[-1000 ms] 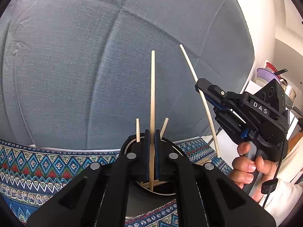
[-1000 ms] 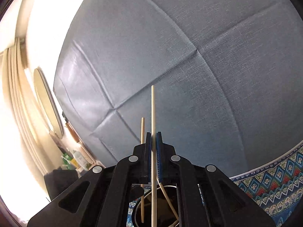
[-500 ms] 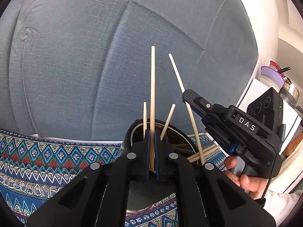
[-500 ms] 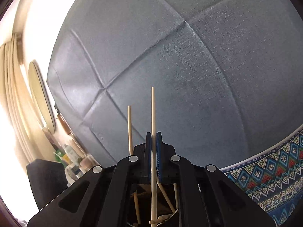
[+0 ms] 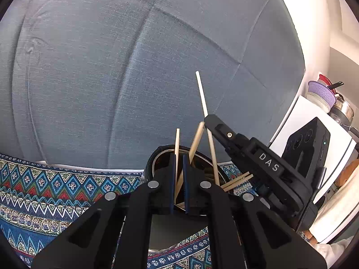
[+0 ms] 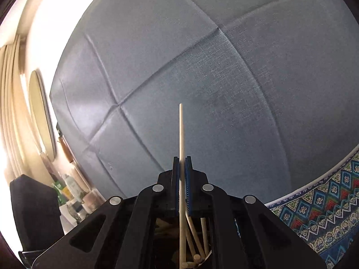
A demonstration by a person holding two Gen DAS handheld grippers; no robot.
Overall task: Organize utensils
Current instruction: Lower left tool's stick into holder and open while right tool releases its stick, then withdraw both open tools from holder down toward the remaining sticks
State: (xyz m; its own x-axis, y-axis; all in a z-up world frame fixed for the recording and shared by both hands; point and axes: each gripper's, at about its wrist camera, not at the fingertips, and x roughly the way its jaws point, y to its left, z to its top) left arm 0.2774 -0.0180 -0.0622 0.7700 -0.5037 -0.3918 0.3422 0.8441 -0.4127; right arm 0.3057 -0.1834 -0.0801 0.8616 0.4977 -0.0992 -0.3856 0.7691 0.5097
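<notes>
A dark metal pot [image 5: 154, 157] stands on the patterned cloth, just beyond my left gripper [image 5: 179, 155]. Its jaws are nearly together. A thin chopstick [image 5: 177, 139] shows in the slit between them, its top just above the fingertips and its lower end in the pot; I cannot tell whether the pads press on it. Another chopstick [image 5: 196, 136] leans in the pot. My right gripper [image 5: 207, 121] comes in from the right, shut on a pale chopstick [image 5: 202, 92] whose lower end dips into the pot. The right wrist view shows that chopstick [image 6: 181, 130] upright between the shut right gripper [image 6: 182, 157], with several sticks [image 6: 195, 233] below.
Two loose chopsticks [image 5: 237, 180] lie on the cloth [image 5: 56, 186] right of the pot. A grey-blue sofa back [image 5: 112, 67] fills the background. A white cabinet with bowls [image 5: 320, 94] stands at the right. Shelves with bottles [image 6: 74, 186] are at the far left.
The right gripper came down and toward the pot, lowering its chopstick into it. The long chopstick that stood high in my left jaws is gone; only a short stick shows there.
</notes>
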